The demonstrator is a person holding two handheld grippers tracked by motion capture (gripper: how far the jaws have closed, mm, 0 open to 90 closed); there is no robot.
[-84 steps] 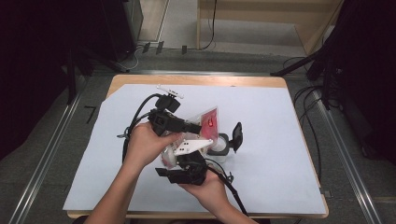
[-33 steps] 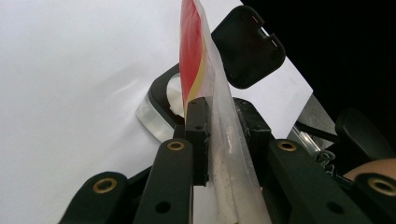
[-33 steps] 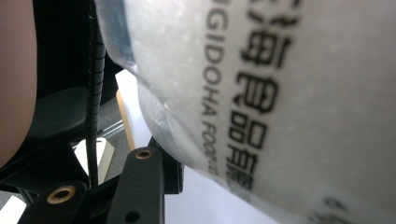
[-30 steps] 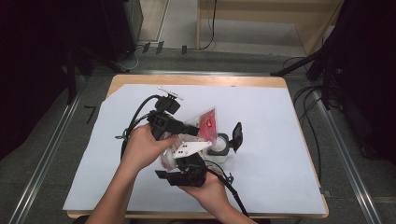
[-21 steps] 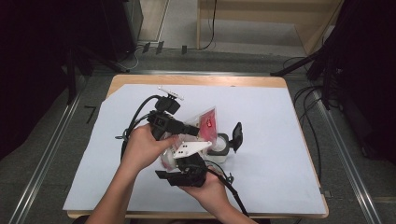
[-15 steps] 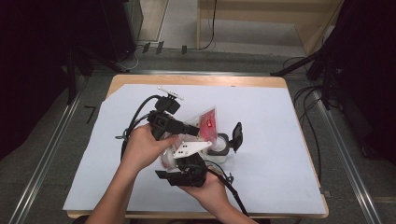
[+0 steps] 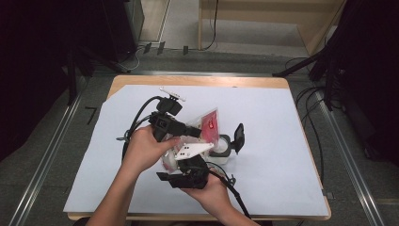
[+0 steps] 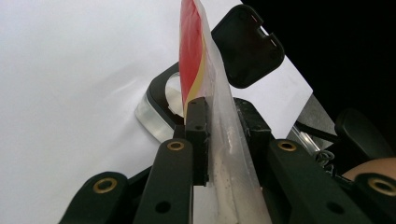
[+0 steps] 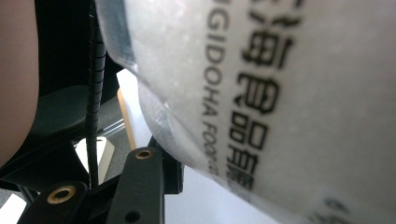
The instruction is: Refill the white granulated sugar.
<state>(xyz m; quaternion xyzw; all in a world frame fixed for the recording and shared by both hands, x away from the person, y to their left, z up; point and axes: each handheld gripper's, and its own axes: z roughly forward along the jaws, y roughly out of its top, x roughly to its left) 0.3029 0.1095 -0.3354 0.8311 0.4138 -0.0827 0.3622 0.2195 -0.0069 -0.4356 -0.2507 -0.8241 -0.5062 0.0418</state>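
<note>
A clear plastic bag with a red label, holding white grains, is held tilted above a small clear container whose black lid stands open. My left gripper is shut on the bag's upper edge. In the left gripper view the jaws pinch the bag just over the container and its lid. My right gripper holds the bag's fat lower end from below. In the right gripper view the printed bag presses against one finger and hides the other.
White paper covers the wooden table. Black cables trail from the grippers on the left and toward the front edge. Open paper lies to the right of the container and at the back.
</note>
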